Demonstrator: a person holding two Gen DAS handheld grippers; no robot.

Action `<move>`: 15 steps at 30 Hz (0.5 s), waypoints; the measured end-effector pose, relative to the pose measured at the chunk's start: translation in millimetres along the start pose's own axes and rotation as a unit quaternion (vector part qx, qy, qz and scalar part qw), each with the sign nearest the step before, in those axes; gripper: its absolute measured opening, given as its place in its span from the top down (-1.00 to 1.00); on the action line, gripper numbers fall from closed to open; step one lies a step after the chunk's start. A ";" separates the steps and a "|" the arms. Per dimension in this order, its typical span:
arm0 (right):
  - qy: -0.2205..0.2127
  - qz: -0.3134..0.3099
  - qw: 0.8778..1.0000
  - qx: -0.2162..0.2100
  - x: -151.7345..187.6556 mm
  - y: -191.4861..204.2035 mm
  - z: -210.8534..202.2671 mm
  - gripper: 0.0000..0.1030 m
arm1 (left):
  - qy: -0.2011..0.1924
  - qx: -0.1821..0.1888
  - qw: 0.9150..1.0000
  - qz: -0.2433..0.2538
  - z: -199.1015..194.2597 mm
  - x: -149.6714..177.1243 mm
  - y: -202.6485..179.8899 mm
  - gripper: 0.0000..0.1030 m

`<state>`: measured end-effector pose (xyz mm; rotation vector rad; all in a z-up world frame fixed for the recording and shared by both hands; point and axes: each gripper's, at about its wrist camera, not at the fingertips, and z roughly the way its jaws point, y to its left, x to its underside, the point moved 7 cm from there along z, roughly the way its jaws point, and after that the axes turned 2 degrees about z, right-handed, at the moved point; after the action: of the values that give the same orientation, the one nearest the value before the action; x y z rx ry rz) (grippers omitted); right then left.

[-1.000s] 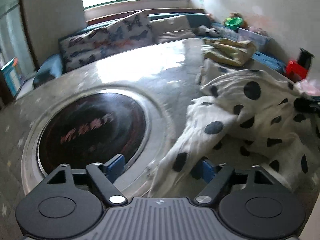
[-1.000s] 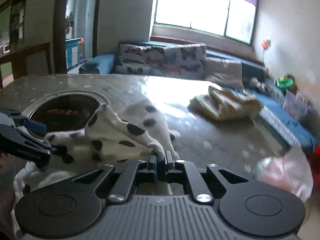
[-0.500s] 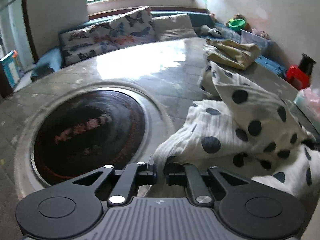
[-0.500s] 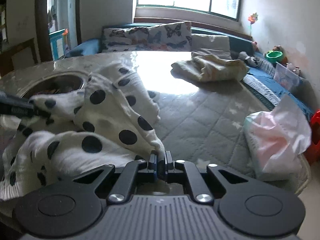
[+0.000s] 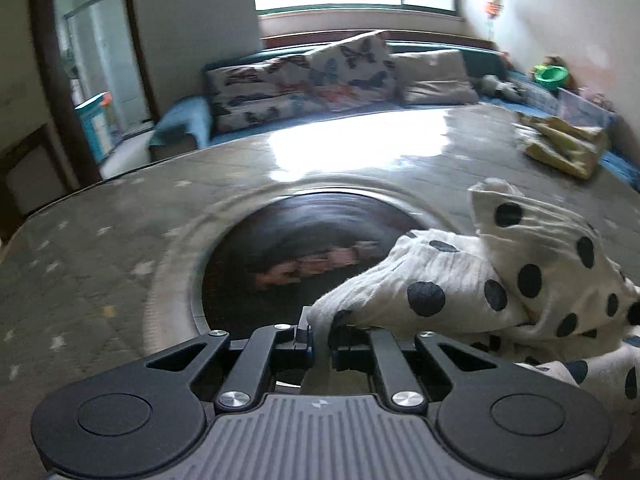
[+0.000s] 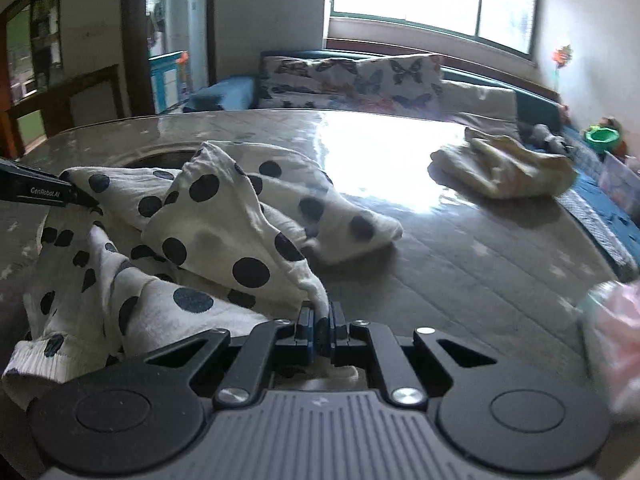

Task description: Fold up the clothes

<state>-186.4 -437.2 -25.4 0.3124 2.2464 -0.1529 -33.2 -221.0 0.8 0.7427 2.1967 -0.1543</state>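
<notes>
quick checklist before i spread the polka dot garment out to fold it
1. Left gripper shut on the polka dot garment: ok.
2. Right gripper shut on another edge of it: ok.
3. Garment flat between the grips: not ok, bunched and twisted.
4. Bare table to the right for laying it out: ok.
5. Yellow clothes pile apart from the garment: ok.
6. Which garment edges are gripped: cannot tell.
</notes>
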 end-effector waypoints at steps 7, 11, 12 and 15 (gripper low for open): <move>-0.001 -0.025 0.999 -0.036 -23.5 41.1 24.3 0.88 | 0.009 -0.061 0.997 -0.042 7.5 4.0 60.8 0.83; -0.005 -0.043 0.998 -0.049 -36.1 64.4 36.7 0.88 | 0.013 -0.086 0.994 -0.065 10.2 5.4 92.5 0.83; -0.006 -0.048 0.998 -0.051 -39.6 69.3 39.7 0.88 | 0.014 -0.091 0.993 -0.070 11.1 5.2 99.7 0.83; -0.015 -0.057 0.997 -0.049 -52.5 81.6 48.1 0.88 | 0.018 -0.103 0.991 -0.085 14.3 5.8 119.8 0.83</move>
<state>-96.1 -378.1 -16.2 0.1287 2.2350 -0.1065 39.9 -124.8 2.2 0.4461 2.2673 0.0013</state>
